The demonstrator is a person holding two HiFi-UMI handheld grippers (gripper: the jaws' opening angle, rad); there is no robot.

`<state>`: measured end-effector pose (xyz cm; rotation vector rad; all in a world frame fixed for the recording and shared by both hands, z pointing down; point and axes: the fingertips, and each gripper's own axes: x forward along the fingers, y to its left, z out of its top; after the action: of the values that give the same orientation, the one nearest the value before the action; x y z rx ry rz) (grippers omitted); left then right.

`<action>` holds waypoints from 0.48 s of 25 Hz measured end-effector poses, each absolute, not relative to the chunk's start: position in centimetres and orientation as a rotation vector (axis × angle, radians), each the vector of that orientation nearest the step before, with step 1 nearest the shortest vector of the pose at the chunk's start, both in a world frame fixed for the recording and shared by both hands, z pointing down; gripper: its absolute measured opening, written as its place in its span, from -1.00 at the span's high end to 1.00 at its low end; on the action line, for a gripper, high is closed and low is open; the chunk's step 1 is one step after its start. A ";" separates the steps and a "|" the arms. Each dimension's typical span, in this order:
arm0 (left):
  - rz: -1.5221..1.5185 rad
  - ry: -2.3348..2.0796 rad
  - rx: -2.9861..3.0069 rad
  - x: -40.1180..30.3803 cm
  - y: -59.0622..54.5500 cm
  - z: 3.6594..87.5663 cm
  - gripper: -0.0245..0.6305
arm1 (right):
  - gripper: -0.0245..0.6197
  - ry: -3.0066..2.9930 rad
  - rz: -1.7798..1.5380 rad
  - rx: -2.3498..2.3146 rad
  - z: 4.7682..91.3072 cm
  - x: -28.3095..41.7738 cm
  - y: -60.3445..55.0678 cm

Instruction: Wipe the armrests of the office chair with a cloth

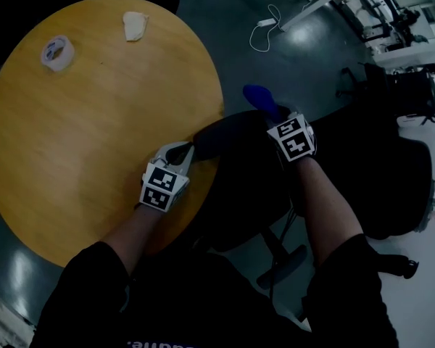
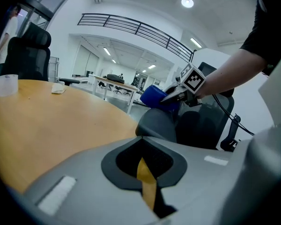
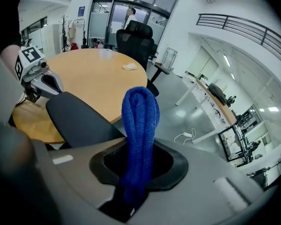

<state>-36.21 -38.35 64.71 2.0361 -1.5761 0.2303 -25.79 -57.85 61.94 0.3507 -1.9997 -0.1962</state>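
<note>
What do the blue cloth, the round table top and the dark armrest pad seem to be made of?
Blue folded cloth: probably terry or microfibre; fuzzy looped pile shows.
Round yellow-brown table top: wood or wood-look laminate, smooth, faintly glossy.
Dark rounded armrest pad: likely matte plastic or foam; smooth, no weave visible.

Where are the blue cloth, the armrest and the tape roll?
blue cloth [image 3: 140, 125], right gripper view, its folded middle.
armrest [image 3: 77, 118], right gripper view, its top pad.
tape roll [image 1: 58, 53], head view, its top face.
</note>
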 end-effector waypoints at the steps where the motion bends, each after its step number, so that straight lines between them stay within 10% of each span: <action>1: 0.229 -1.574 2.032 -36.2 -38.3 64.7 0.88 | 0.64 -2.003 -0.205 0.340 61.9 -26.2 -57.5; 12: 0.211 -1.578 2.020 -36.2 -38.0 65.0 0.88 | 0.64 -2.110 -0.287 0.199 62.1 -32.1 -50.9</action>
<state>-36.23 -38.04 65.03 2.0198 -1.5778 0.2105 -32.06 -50.92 62.08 0.1987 -2.1098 -0.2874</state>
